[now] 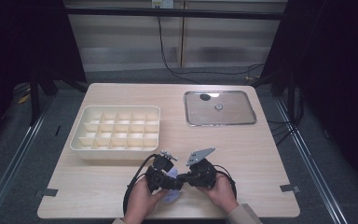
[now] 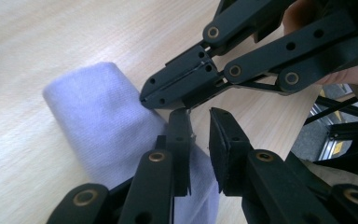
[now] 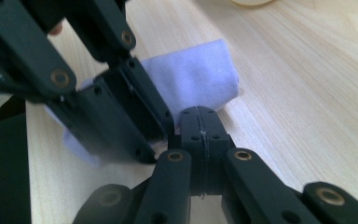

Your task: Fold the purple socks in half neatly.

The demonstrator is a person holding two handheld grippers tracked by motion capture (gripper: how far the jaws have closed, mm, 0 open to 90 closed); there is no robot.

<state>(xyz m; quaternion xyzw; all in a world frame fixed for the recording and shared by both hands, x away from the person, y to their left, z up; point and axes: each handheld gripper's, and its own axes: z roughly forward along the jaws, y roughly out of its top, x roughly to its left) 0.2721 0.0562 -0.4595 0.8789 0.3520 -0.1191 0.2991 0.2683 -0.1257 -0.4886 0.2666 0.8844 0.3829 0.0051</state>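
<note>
Near the table's front edge, the folded pale-lilac cloth point(image 2: 102, 126) lay under both tools: left gripper point(image 2: 199, 140) slightly spread, right gripper point(image 3: 200, 135) pressed together; the fold might spring open if released.

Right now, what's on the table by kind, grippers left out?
Pale purple cloth: 1
Cream divided box: 1
Metal tray: 1
Small things on the tray, a dark one and a round one: 2
Total: 5
</note>
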